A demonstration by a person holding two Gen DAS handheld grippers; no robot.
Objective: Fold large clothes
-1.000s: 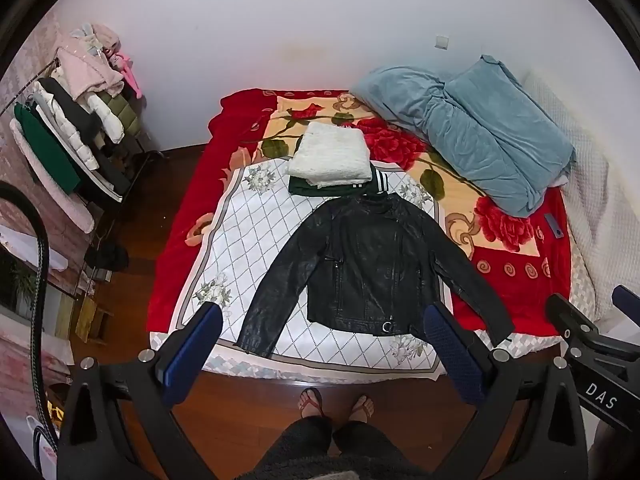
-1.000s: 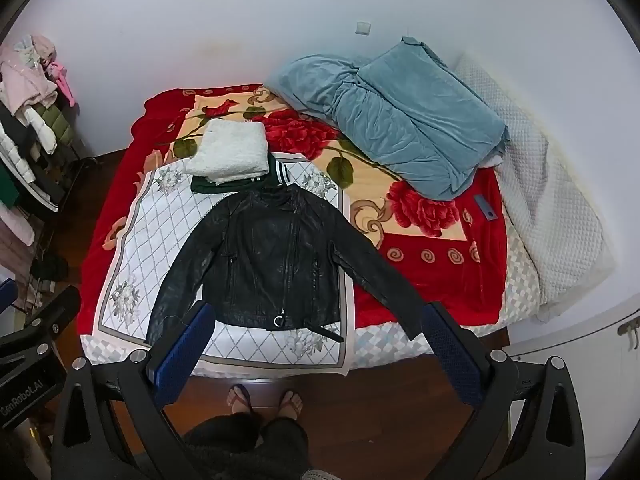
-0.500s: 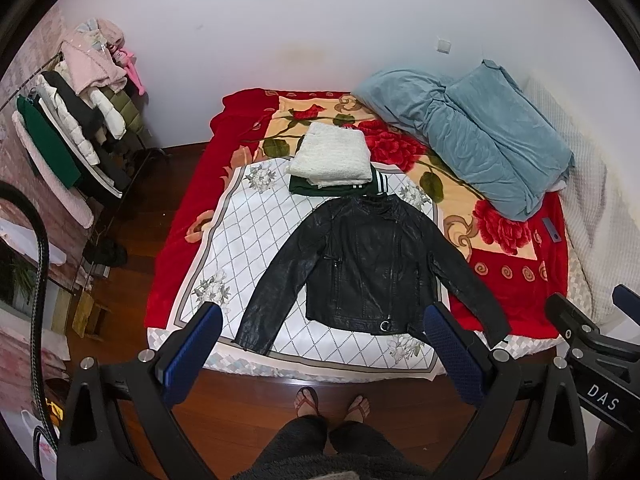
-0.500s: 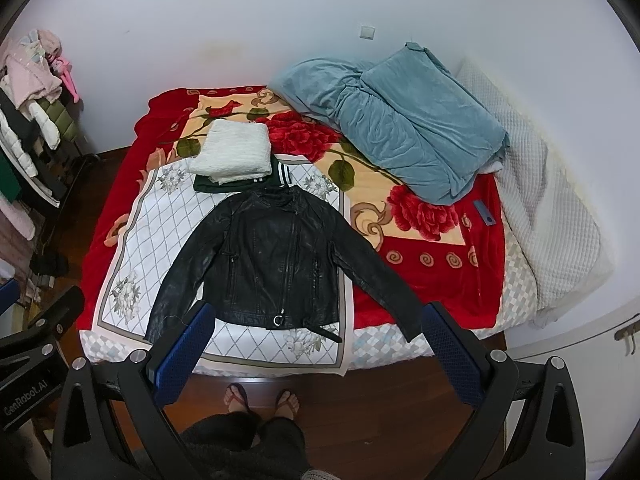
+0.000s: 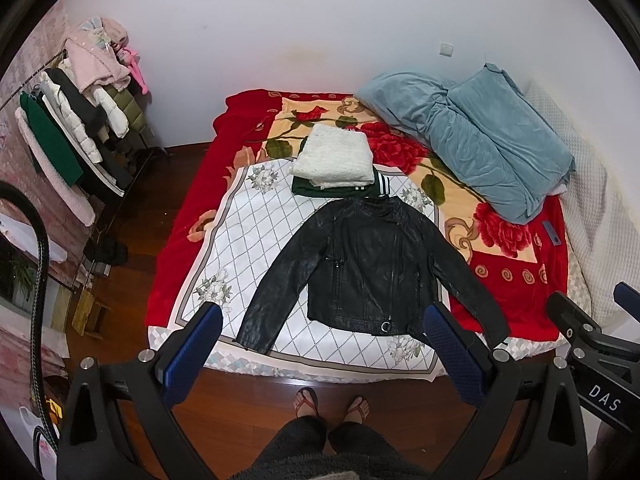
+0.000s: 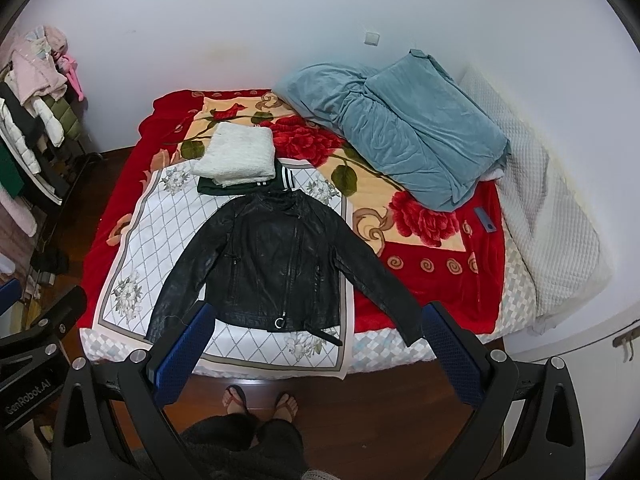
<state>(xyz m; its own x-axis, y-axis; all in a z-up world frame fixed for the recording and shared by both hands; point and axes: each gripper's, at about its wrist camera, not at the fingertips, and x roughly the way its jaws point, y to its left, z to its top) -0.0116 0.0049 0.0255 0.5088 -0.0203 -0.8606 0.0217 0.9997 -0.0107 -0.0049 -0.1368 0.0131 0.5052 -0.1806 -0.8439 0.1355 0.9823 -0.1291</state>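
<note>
A black leather jacket (image 5: 368,264) lies spread flat, front up, sleeves out, on a white diamond-pattern sheet (image 5: 248,232) at the near end of the bed; it also shows in the right wrist view (image 6: 272,264). Beyond its collar sits a stack of folded clothes, a white knit (image 5: 332,156) over a dark green piece (image 5: 316,190). My left gripper (image 5: 320,320) is open and empty, held high above the bed's near edge. My right gripper (image 6: 316,320) is open and empty at the same height, to the right.
A blue-grey duvet (image 5: 472,140) lies bunched at the bed's far right on a red floral blanket (image 5: 516,264). A clothes rack (image 5: 76,132) full of garments stands at the left. The person's sandalled feet (image 5: 332,402) stand on the wooden floor before the bed.
Both views have drifted slightly, so the bed sits a little higher and farther in frame. The jacket and the folded stack have not moved.
</note>
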